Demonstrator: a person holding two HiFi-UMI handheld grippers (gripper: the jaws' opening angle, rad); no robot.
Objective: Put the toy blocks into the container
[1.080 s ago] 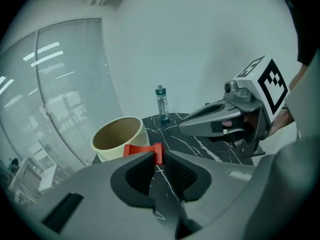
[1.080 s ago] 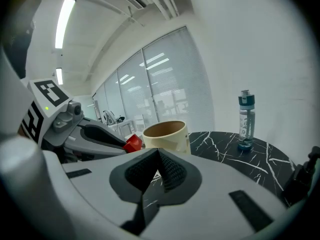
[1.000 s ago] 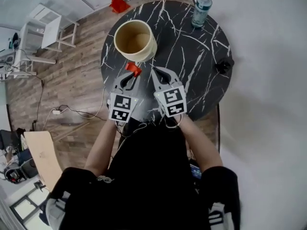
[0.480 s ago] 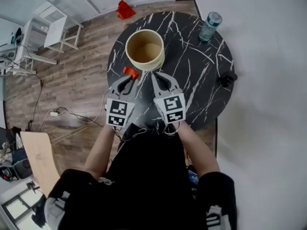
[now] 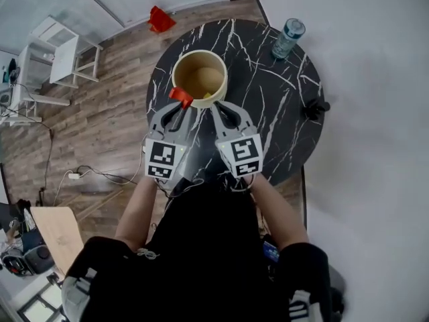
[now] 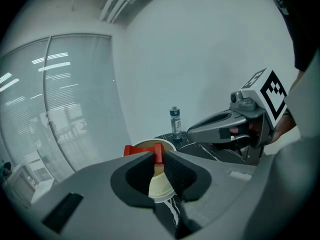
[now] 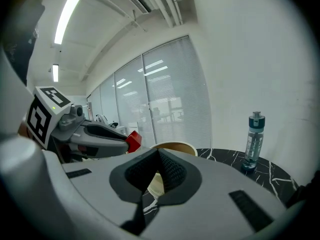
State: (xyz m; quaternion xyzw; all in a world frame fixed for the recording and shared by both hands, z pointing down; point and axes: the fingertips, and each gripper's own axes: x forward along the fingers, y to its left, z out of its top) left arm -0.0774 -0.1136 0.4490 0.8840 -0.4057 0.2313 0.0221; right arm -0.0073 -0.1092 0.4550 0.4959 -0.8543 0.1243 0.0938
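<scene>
A cream, round container (image 5: 199, 78) stands open on the black marble table (image 5: 268, 92). My left gripper (image 5: 179, 100) is shut on a red toy block (image 5: 181, 96), held right at the container's near-left rim. From the left gripper view the red block (image 6: 150, 152) sticks up between the jaw tips in front of the container (image 6: 152, 144). My right gripper (image 5: 216, 107) is shut with nothing in it, just in front of the container's near rim. The right gripper view shows the red block (image 7: 133, 141) at the left gripper's tip beside the container (image 7: 175, 147).
A water bottle (image 5: 287, 37) stands at the table's far right; it also shows in the right gripper view as a water bottle (image 7: 254, 141). A small black object (image 5: 314, 107) sits at the right edge. A red thing (image 5: 161, 19) and white furniture (image 5: 64, 56) stand on the wooden floor.
My left gripper has carried the red block forward from the table in front of the container up to its near-left rim. The right gripper has stayed shut beside it.
</scene>
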